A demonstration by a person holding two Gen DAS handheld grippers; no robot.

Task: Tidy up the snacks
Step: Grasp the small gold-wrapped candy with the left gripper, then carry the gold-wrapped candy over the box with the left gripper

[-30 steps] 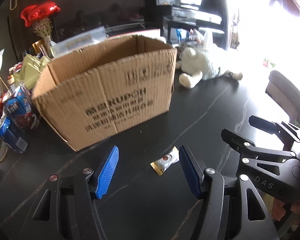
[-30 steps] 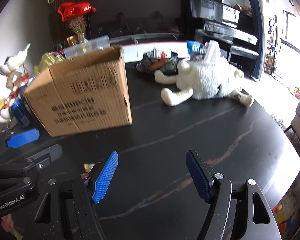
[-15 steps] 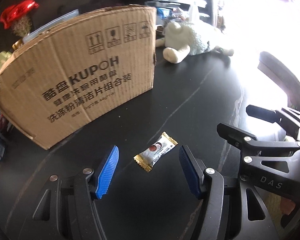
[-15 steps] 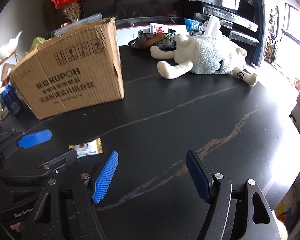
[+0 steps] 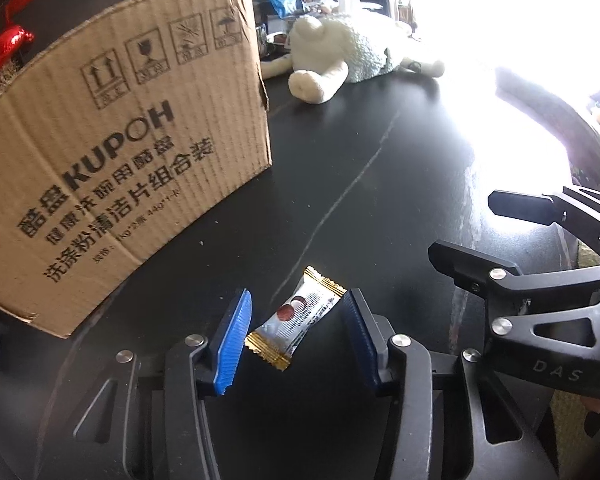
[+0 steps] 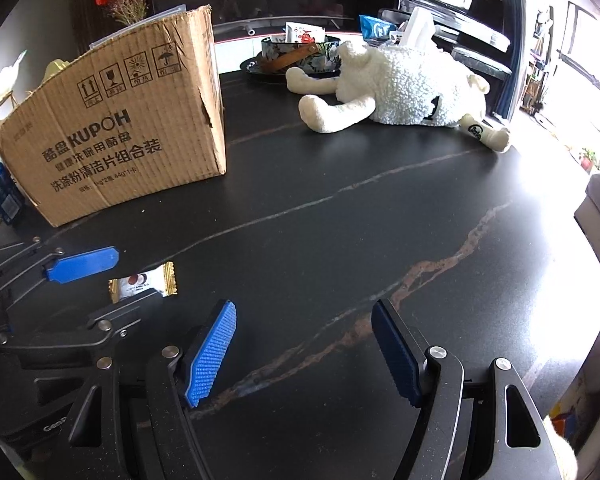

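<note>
A small silver snack packet with gold crimped ends (image 5: 296, 318) lies on the black table, between the blue pads of my left gripper (image 5: 298, 332). The jaws straddle it, open, with small gaps on both sides. The packet also shows in the right wrist view (image 6: 142, 282), between the left gripper's fingers (image 6: 84, 264). My right gripper (image 6: 304, 350) is open and empty above bare table to the right; it shows in the left wrist view (image 5: 500, 236). A brown cardboard box (image 5: 112, 160) marked KUPOH stands behind the packet, also in the right wrist view (image 6: 116, 136).
A white plush sheep (image 6: 404, 88) lies at the back of the table, with a dark bowl of snacks (image 6: 296, 56) and a tissue pack behind it. Blue snack packs (image 6: 0, 196) sit left of the box. The table edge (image 6: 580, 320) curves along the right.
My left gripper has moved down and forward until the packet lies between its pads, and the jaws have narrowed. The right gripper has lowered slightly and stays open.
</note>
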